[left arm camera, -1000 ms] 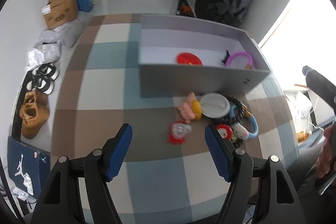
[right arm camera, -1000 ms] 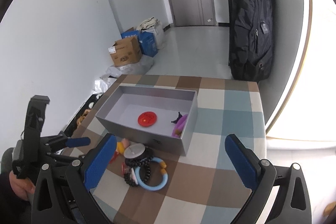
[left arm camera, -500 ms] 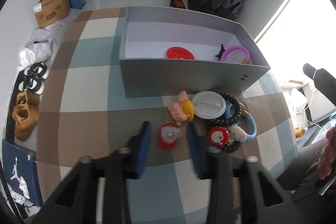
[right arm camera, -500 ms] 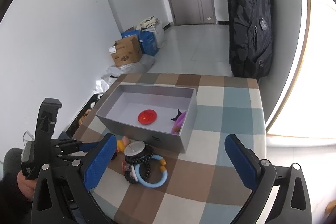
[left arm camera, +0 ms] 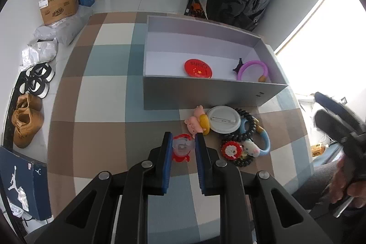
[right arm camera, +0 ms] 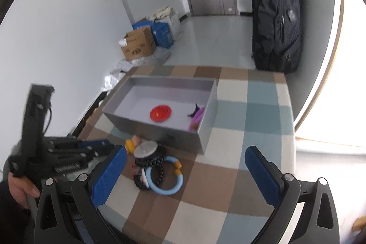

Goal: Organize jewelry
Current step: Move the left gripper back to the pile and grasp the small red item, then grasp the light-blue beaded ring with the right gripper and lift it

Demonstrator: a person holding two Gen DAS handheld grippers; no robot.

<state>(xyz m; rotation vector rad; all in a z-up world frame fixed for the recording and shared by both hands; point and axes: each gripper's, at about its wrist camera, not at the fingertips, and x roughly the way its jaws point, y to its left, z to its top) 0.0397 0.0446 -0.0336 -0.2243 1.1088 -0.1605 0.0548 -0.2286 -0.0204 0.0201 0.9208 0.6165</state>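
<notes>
the left claw (left arm camera: 183, 143) is clenched on a small red-backed packet (left arm camera: 181, 149) with a clear blister front, its blue pads (left arm camera: 167, 148) pressing either side of the piece down on the checked worktop (left arm camera: 103, 93). at 1 o'clock from that grip lies a pink pig charm (left arm camera: 197, 120) with a yellow band, touching a white round badge (left arm camera: 224, 121) turned face down. a black bead bracelet (left arm camera: 248, 127) curls around the badge's 3 o'clock side, and a light blue ring (left arm camera: 265, 143) with a white plush face lies with a red-fringed lion charm (left arm camera: 231, 150) at about 3 o'clock from the claw.

the grey box (left arm camera: 205, 93) stands at 12 o'clock, just beyond the pile, holding a red disc (left arm camera: 197, 68) near its middle and a purple ring (left arm camera: 252, 70) at its 3 o'clock end, with a small dark bow beside it.

the right claw (right arm camera: 185, 172) is released, fingers spread wide above the worktop, nothing between them; the pile sits toward its 10 o'clock finger. a black backpack (right arm camera: 276, 24) hangs at 1 o'clock.
</notes>
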